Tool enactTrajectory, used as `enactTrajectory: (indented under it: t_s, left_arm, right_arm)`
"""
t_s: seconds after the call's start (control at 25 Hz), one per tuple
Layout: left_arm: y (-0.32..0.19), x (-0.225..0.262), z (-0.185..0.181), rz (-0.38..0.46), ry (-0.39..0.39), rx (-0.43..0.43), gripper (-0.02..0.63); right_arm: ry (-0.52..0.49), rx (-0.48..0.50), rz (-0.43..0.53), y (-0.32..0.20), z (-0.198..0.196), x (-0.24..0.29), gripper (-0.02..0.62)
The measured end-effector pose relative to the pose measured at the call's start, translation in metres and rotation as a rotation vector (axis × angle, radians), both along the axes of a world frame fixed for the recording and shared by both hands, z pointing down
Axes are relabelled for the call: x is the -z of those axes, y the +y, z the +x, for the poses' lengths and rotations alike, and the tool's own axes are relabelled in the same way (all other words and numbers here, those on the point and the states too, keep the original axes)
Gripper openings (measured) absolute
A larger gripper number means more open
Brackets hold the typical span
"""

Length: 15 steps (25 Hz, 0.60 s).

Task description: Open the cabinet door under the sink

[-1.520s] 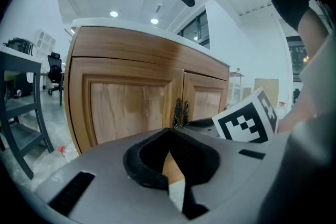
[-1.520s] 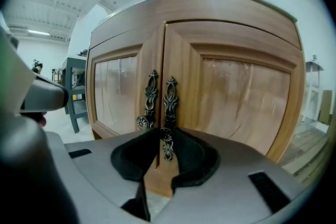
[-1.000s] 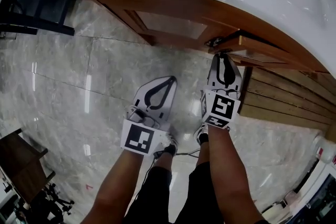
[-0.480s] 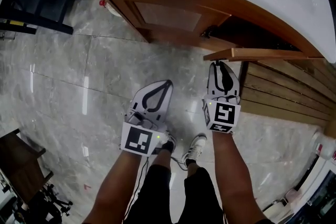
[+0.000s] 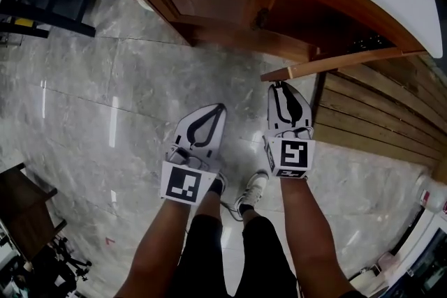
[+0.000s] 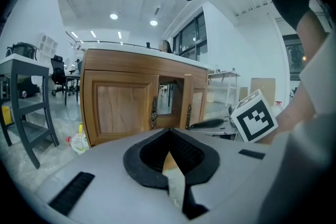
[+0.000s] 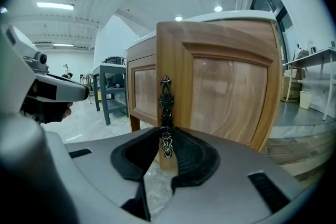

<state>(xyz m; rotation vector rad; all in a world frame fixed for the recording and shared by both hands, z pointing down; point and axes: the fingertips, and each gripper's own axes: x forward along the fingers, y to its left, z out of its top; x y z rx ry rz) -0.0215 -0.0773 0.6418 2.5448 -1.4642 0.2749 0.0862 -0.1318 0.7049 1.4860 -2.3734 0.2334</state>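
Pull step in hand. Right gripper [image 5: 280, 87] clamps the door handle [image 7: 166, 107]; cabinet door [image 5: 339, 60] sits part-open, upper right of the head view. Left gripper [image 5: 212, 109] is closed and empty. Next – draw wider along the hinge arc.

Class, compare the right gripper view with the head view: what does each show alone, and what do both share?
Right gripper view only: the ornate handle, clamped between the jaws of the right gripper, and the door's panelled face. Head view only: the person's shoes and forearms. Both: the open cabinet door and the right gripper.
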Motion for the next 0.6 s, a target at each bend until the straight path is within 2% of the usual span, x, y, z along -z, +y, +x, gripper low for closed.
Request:
enactTrajectory:
  t_s: [0.28,0.4,0.6]
  left_arm:
    - [0.023,0.003,0.025,0.001,-0.003,0.012,0.020]
    - [0.032,0.006,0.033,0.007,-0.010,0.012,0.020]
    - [0.047,0.004,0.041,0.001,-0.013,0.018,0.020]
  right_arm:
    - [-0.012,0.071,-0.005,0.033,0.018,0.001,0.098]
    - [-0.039,0.102,0.026,0.043,0.027,0.005,0.098]
    - [-0.022,0.186,0.024,0.065,0.044,0.004,0.098]
